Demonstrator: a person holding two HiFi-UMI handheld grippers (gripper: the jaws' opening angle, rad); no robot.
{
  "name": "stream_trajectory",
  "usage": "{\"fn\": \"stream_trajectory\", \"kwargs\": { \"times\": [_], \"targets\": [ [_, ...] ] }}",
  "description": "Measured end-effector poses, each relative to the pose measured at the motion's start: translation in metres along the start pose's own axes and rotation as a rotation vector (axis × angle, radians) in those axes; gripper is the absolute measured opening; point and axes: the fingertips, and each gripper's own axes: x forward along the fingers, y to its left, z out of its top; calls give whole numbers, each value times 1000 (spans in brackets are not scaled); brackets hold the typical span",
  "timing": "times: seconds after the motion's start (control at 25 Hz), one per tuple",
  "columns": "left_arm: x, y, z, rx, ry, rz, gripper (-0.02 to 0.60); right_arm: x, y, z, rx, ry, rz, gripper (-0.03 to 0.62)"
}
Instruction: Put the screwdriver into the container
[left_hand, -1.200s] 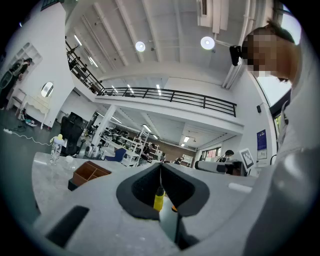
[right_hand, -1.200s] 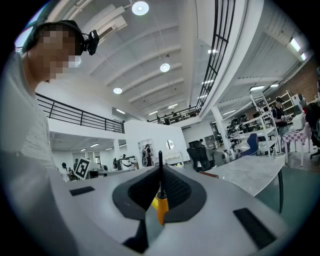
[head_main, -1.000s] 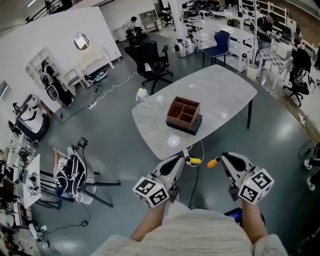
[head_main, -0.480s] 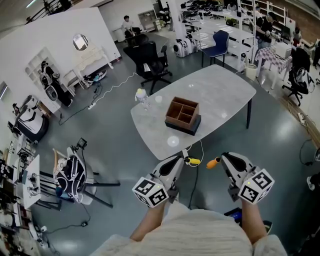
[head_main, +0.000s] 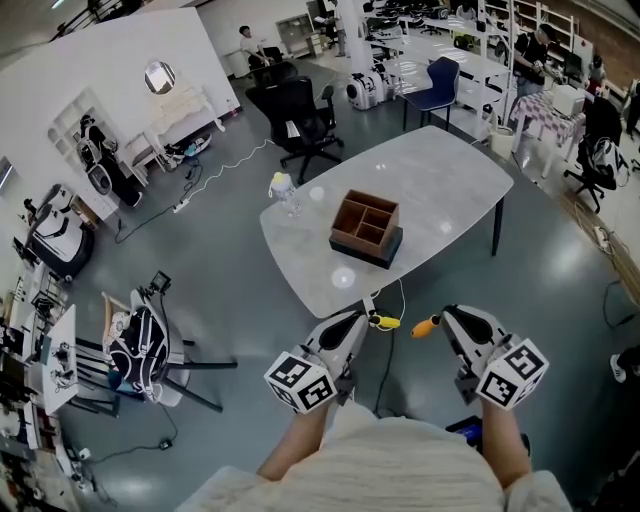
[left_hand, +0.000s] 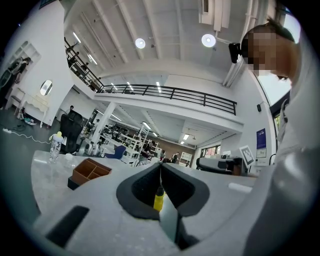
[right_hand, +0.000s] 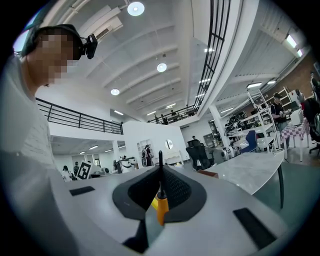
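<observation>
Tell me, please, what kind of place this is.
Probably a large open lab or workshop hall. Rows of workbenches fill the back, a black office chair stands on the bare grey floor, and a railed mezzanine runs under a high ceiling.

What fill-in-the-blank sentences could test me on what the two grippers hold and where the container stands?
The left gripper is shut on a first screwdriver with a ____ handle.
The right gripper is shut on a second screwdriver with an ____ handle.
The brown container stands on the grey ____.
Missing words: yellow; orange; table.
</observation>
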Motion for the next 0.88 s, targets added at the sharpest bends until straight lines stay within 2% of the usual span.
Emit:
{"fn": "stream_trajectory", "kwargs": {
  "times": [0.44,0.72,0.88],
  "targets": [
    [-3,29,1,-20,9,4,23,32,1,-5,18,18,11,21],
    [3,87,8,-46,15,9,23,91,-8,-10,36,34,11,21],
    [10,132,24,-45,15,6,23,136,-15,-5,42,29,4,21]
  ]
}}
